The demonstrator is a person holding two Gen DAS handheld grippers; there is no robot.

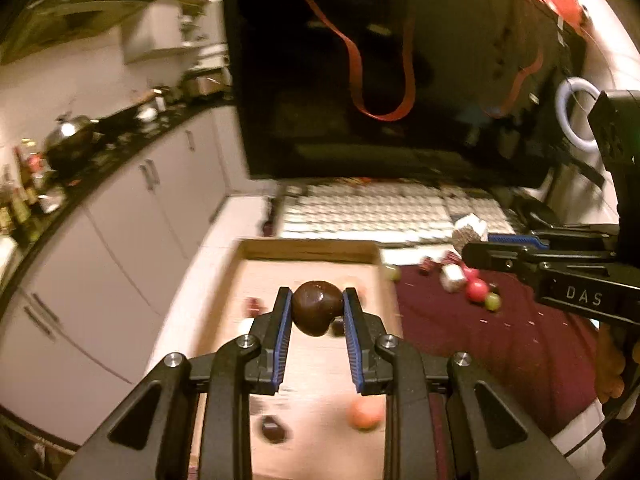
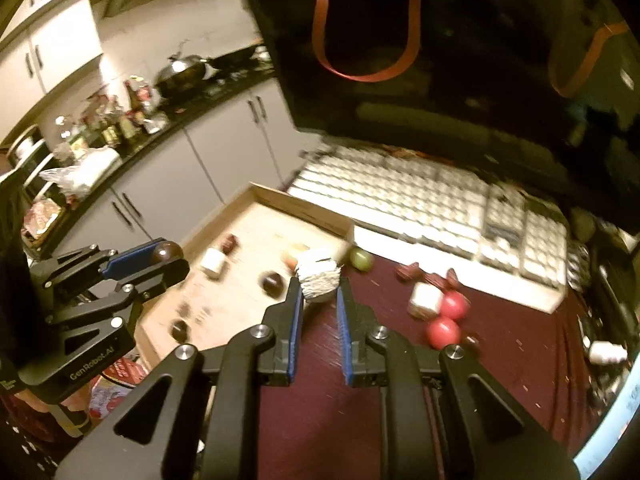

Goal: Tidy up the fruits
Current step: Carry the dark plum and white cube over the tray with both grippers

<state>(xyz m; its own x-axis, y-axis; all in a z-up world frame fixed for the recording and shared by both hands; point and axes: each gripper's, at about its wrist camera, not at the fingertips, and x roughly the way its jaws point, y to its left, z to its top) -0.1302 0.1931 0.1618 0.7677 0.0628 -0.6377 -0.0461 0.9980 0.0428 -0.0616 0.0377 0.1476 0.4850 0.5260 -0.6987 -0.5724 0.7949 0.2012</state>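
My left gripper (image 1: pixel 317 306) is shut on a dark brown round fruit (image 1: pixel 317 312) and holds it above the wooden tray (image 1: pixel 308 250); the same fruit (image 2: pixel 166 251) shows between the left fingers in the right wrist view. My right gripper (image 2: pixel 319 288) is shut on a white net-wrapped fruit (image 2: pixel 318 276), raised over the maroon mat (image 2: pixel 500 360) near the tray's right edge; that fruit (image 1: pixel 469 232) also appears in the left wrist view. Two red fruits (image 2: pixel 444 330), another white wrapped fruit (image 2: pixel 425 300) and a green fruit (image 2: pixel 360 258) lie on the mat.
The tray (image 2: pixel 308 204) holds several small dark fruits, a white wrapped one (image 2: pixel 214 262) and an orange one (image 1: pixel 364 414). A white keyboard (image 2: pixel 432 204) and a dark monitor (image 2: pixel 440 60) stand behind. A kitchen counter with pots (image 2: pixel 184 72) runs along the left.
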